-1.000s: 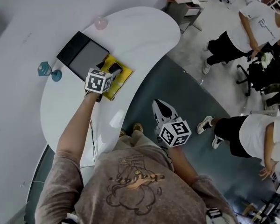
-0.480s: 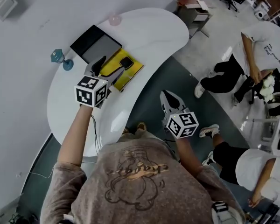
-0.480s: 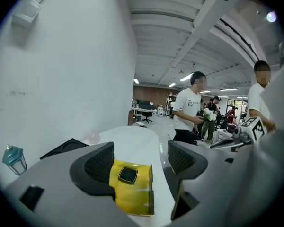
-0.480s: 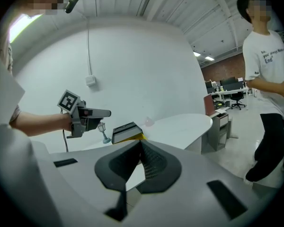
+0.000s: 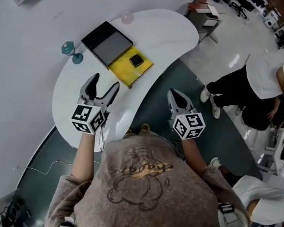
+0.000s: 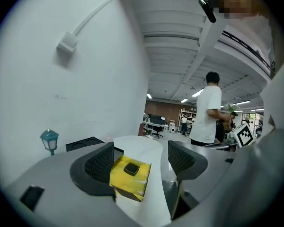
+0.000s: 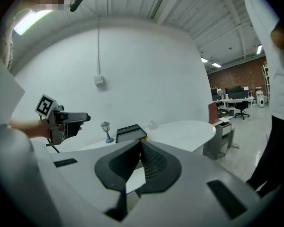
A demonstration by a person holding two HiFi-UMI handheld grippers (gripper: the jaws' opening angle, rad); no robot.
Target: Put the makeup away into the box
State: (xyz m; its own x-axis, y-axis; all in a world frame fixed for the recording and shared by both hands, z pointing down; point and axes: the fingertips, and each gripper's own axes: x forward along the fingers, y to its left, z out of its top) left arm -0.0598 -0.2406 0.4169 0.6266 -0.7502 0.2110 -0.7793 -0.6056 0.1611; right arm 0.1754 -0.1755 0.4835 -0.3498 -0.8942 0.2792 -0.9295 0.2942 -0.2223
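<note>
Left gripper (image 5: 105,82) is held with its jaws wide apart, and nothing is gripped between them. Right gripper (image 5: 176,96) is held with its jaws pressed together, and nothing is caught in them. Both are kept on the person's side of the black box (image 5: 106,44), well apart from it, and the right one is kept off the edge of the white table (image 5: 165,30).

No makeup has been put away yet, so the picking-up step seems to be the one in hand. For the next move, the open left gripper would likely have to be brought to the compact (image 5: 136,59), lowered around its sides and closed gently. Then the compact could be lifted and set down inside the box.

The compact is seen as a small, dark, flat square with a paler top. It is laid on a yellow pad (image 5: 124,70), which is placed right beside the box, on the side nearest the person. The box looks flat and open, with a grey inside. A small teal lantern (image 5: 70,49) is stood near the box, on its other side
</note>
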